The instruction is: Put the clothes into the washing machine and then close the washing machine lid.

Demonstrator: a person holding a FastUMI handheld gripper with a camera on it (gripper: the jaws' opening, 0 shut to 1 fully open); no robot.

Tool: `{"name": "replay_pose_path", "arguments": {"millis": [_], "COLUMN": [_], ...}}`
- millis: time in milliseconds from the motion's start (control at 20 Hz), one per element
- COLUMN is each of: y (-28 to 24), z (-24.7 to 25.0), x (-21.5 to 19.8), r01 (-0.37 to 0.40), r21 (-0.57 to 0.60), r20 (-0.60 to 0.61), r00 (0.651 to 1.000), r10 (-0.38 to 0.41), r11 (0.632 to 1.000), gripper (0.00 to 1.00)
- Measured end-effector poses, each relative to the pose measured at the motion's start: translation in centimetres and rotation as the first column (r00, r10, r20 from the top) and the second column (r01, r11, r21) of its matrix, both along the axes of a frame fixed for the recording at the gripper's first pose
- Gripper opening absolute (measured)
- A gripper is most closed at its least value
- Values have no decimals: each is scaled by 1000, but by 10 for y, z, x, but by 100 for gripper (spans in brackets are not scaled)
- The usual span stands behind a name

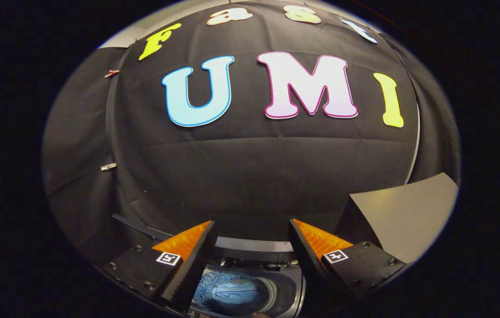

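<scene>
1. The tool point(252, 247) is seen raised above the washing machine point(285, 287), with its two fingers spread wide apart and nothing held between them; it is judged released and empty.

2. The washing machine is found low down, at about 6 o'clock from the tool's tips, directly beneath the gap between the fingers. Its top opening is uncovered, and the round drum can be looked into from above.

3. Inside the drum a bundle of light blue clothes point(236, 293) is seen lying at the bottom, between the two fingers and below them. The perforated drum wall is visible around the bundle at its 9 o'clock side.

4. From this the first part of the task is judged done: the clothes are already inside the machine, and no garment is seen hanging over the rim or gripped by the tool. Whether more clothes wait elsewhere cannot be told.

5. The washing machine lid cannot be identified with certainty. A dark raised edge runs behind the opening at about 12 o'clock from the drum, and this may be the lid standing open, but it is too little shown to be sure.

6. The second part is judged still to be done: the opening is not covered, so the lid remains to be brought down.

7. A pale grey panel point(404, 212) stands at about 2 o'clock from the tool, well apart from the drum; its purpose cannot be told.
</scene>
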State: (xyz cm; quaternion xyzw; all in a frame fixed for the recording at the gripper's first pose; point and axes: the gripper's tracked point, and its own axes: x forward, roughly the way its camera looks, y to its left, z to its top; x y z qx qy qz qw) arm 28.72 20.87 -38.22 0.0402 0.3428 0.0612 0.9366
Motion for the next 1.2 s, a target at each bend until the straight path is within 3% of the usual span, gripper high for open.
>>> {"name": "replay_pose_path", "arguments": {"millis": [450,900,1200], "y": [5,-7,-25], "z": [4,67,136], "x": [-58,-74,-93], "r01": [-32,-63,-100], "r21": [9,46,77], "r20": [-46,54,170], "r00": [998,997,982], "r10": [33,60,86], "r11": [999,997,992], "gripper": [99,99,99]}}
